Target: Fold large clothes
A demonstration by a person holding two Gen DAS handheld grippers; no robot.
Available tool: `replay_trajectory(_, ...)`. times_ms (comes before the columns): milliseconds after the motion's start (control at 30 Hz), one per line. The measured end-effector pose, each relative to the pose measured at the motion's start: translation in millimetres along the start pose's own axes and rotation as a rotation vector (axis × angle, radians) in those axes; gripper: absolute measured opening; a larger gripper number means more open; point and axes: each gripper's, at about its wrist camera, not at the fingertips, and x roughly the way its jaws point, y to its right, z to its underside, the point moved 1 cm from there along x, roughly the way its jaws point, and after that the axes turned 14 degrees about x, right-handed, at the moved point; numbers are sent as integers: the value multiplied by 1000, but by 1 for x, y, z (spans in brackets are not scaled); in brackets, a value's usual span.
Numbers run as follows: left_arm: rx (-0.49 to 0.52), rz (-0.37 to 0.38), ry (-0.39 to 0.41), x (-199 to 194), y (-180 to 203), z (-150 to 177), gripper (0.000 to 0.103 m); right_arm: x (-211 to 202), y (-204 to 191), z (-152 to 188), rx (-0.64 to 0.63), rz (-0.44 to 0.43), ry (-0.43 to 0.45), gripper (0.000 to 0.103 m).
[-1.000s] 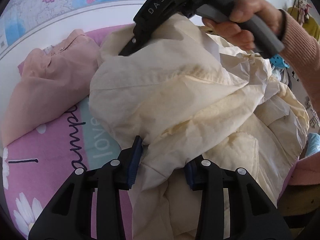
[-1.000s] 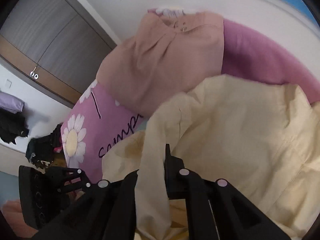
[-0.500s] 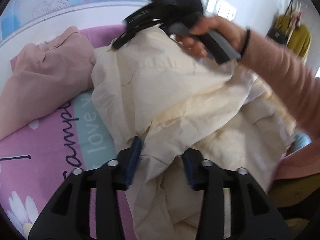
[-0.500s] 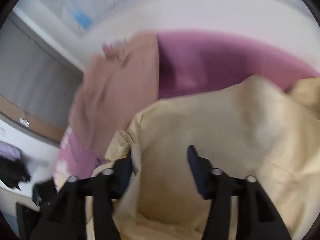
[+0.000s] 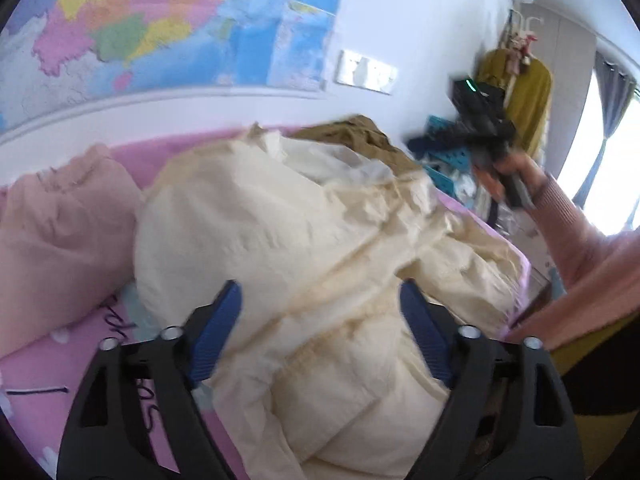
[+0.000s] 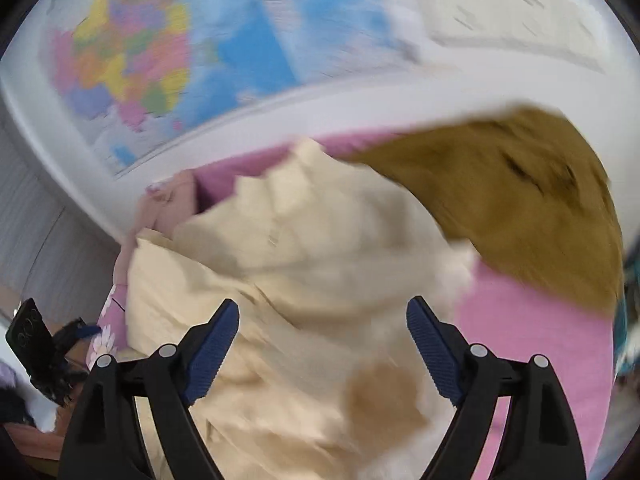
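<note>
So the big cream garment (image 5: 304, 248) is lying in a crumpled heap on the bed, right on the pink bedspread (image 5: 36, 376) with the flowers and black lettering. I'll use that cream heap as the reference for everything else.

The left gripper (image 5: 320, 328) hangs just over the near edge of the heap. Its jaws have just been opening and now stand wide, blue pads clear of the cloth on both sides, so nothing is pinched. The fabric is only lying below the gap.

The right gripper (image 6: 322, 344) is the same deal: jaws just opened, spread wide, cream cloth under them but not clamped. From the left wrist view you can see it held up in the air off to the far right of the heap, in a hand (image 5: 508, 172) with a pink knit sleeve (image 5: 580, 240).

To the left of the heap, touching it, sits a folded dusty-pink garment (image 5: 60, 240). Behind the heap, at its far edge, there's a mustard-brown garment (image 6: 520, 200). On the wall beyond hangs a colourful map (image 5: 140, 28).

The right wrist view is pretty blurry.
</note>
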Motion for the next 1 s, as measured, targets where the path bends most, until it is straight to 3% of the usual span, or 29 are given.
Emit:
replay_trajectory(67,-9,-47,-43,14,-6,-9,81,4,14,12,29,-18,-28,89)
replay_trajectory(200,-59,-73,-109,47,-22,-21,75,24,13,36,12,-49,-83,90)
replay_trajectory(267,-69,-90,-139,61,-29,-25,75,35,9,44,4,-56,-102,83)
replay_trajectory(333,-86,-88,-157,70,-34,-27,74,44,3,49,-21,-90,-138,42)
replay_trajectory(367,-90,-93,-164,72,-35,-28,73,48,-3,50,-35,-109,-149,8)
replay_trajectory(500,-82,-133,-182,79,-37,-37,71,25,-27,32,-101,-117,-23,4)
replay_trajectory(733,-55,-180,-111,76,-35,-70,72,-28,-40,-13,-148,-109,209,4)
replay_trajectory(800,-53,-168,-148,90,-37,-70,73,-21,-22,-13,-105,-108,185,4)
replay_trajectory(933,-84,-161,-324,134,-54,-51,71,16,15,10,-36,-60,51,5)
replay_trajectory(1000,-135,-141,-365,144,-64,-39,71,29,32,22,0,-47,10,13)
